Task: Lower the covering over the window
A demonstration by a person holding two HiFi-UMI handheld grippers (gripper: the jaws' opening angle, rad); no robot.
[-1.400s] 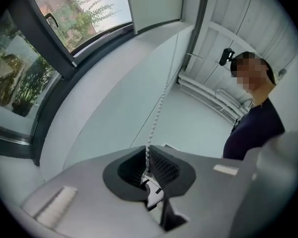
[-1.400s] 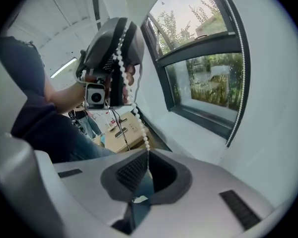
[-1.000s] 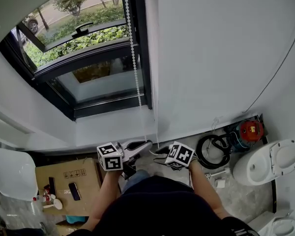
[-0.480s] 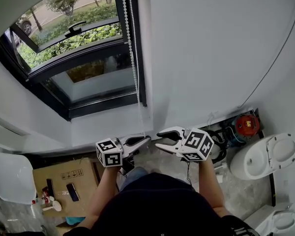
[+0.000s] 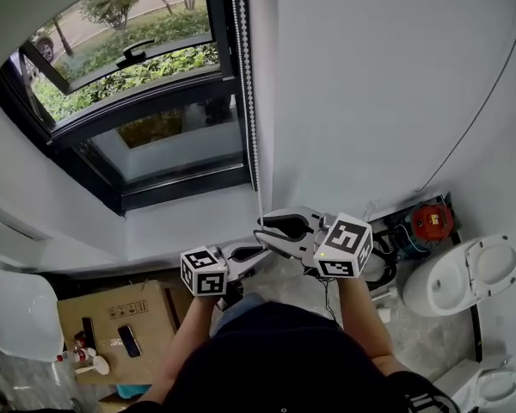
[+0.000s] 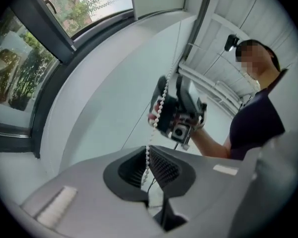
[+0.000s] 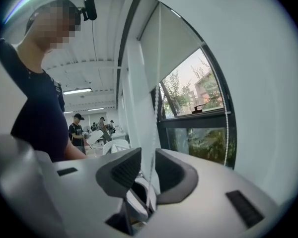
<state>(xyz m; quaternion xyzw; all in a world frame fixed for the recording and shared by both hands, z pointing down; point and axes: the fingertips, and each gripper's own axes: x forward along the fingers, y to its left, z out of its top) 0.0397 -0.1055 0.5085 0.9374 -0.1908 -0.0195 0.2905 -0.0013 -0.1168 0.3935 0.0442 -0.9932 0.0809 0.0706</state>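
Two grippers at bead chain [image 5: 247, 84], right edge of window [image 5: 155, 101]: left gripper [image 5: 258, 250] clenched on chain, right gripper [image 5: 262, 226] released around strand. Risk: wrong strand pulled, loop runs backward.

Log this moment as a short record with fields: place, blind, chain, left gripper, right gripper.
place: at a window, seen from above
blind: a pale shade covers only the top of the glass
chain: the bead chain hangs beside the window frame, down to both grippers
left gripper: shut on the bead chain
right gripper: jaws apart with the chain between them, higher on the chain than the left gripper
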